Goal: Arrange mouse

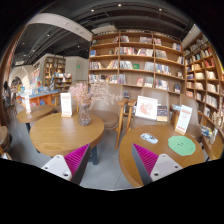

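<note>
Currently the jaws are spread wide apart, with nothing held between them; the two magenta pads [76, 157] are seen at either side, the right one over the near edge of a round wooden tabletop [200, 158]. The gripper [111, 160] is held above the gap between two round tables, over a grey floor [105, 172].

On the right-hand tabletop a green round mat [181, 145] is laid, just beyond the right finger. A small pale object [149, 137] is seen beside the mat, toward the middle of that tabletop; it may be the mouse, but this cannot be told for certain. Behind these, a white sign card [146, 108] with a reddish picture is stood upright, and a second upright card [183, 119] is placed further to the right.

On the left round table [60, 133], beyond the left finger, a vase with pale dried flowers [84, 101] is set near the far edge, and a white upright card [66, 104] is stood just beside it.

Tall wooden bookshelves [135, 62] filled with books are ranged along the far wall and the right side. A low blue-fronted display [38, 99] is seen well beyond the left table.
</note>
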The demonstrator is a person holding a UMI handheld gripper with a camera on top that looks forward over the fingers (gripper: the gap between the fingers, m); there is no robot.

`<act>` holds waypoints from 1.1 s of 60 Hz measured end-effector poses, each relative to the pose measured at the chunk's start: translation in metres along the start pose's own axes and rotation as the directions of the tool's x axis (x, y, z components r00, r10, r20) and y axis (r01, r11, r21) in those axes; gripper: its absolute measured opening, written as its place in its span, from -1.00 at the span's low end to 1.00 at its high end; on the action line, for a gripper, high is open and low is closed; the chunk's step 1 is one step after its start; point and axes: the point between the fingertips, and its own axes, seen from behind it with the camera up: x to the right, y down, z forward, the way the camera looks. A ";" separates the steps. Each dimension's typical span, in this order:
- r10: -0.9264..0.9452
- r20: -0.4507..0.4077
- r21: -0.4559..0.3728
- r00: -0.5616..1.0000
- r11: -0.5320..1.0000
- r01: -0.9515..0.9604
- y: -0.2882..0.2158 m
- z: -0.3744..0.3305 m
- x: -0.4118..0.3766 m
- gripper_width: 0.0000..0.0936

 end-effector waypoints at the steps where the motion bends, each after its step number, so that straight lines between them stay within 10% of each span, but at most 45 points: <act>1: -0.003 -0.006 -0.004 1.000 1.000 0.003 0.001 0.000 0.002 0.82; 39: 0.036 -0.267 -0.127 0.963 0.989 -0.072 0.047 0.123 0.202 0.82; 66: 0.055 -0.298 -0.241 0.953 0.962 -0.131 0.075 0.228 0.255 0.81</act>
